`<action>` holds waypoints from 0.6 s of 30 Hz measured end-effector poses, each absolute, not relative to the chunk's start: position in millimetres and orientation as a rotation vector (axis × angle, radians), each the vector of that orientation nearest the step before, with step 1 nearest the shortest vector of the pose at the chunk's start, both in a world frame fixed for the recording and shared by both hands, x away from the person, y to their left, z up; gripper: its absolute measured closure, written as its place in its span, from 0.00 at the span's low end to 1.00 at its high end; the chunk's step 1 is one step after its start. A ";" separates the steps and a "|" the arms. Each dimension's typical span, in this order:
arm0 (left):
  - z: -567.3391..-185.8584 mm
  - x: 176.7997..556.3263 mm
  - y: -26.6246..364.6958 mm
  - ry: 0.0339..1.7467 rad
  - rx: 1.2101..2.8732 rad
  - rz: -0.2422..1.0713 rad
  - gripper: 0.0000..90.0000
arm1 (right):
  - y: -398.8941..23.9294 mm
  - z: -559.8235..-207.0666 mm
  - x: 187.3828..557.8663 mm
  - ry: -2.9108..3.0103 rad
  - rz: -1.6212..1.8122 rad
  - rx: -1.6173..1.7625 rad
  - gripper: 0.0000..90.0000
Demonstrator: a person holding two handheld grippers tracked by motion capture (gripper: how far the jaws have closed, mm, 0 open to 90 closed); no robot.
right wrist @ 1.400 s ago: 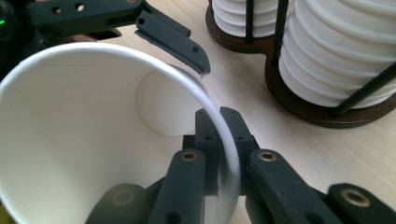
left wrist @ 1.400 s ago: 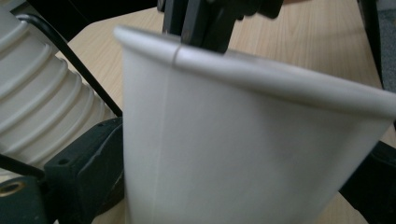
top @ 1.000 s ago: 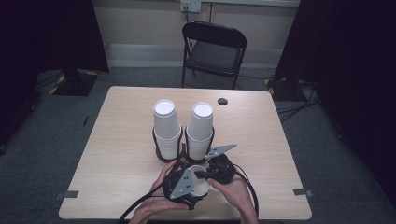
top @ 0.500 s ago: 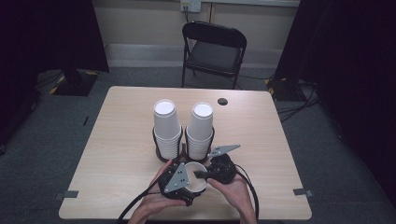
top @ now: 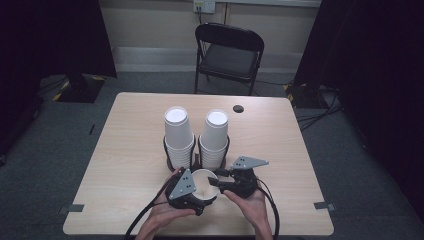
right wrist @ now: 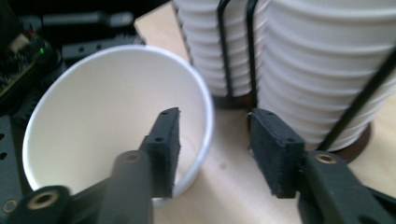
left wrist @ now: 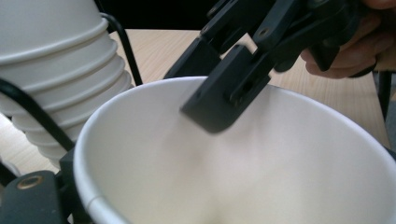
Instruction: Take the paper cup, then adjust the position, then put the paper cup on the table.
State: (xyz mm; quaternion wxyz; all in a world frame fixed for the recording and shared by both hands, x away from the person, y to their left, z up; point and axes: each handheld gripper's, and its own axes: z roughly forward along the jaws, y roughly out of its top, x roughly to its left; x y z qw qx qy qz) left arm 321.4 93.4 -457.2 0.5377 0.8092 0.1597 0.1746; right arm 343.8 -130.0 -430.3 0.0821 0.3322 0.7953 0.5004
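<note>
In the lower middle of the high view, a single white paper cup [top: 203,184] lies tilted near the front edge of the wooden table [top: 125,150], its mouth turned up and toward the right gripper [top: 214,179]. The left gripper [top: 192,200] clamps the cup's wall at the left; in the left gripper view the cup's rim sits against its jaw at the lower left.

The right gripper's jaws have just been opening. In the right gripper view they stand apart astride the rim of the cup [right wrist: 116,116]: one pad inside the mouth, the other outside over the tabletop, neither pressing.

Just behind the cup, toward the middle of the high view, two stacks of white paper cups [top: 197,132] stand upright in a black wire holder [top: 167,150]. A black folding chair [top: 227,52] stands beyond the table at the upper middle.
</note>
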 end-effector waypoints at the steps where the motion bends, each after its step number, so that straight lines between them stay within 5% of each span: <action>1: -457.3 321.5 94.6 0.382 1.927 0.419 0.11 | -131.7 -430.5 342.6 2.357 1.509 0.992 0.56; 18: -451.2 327.7 133.1 0.517 1.836 0.430 0.11 | -177.8 -444.8 336.4 2.009 1.577 1.100 0.43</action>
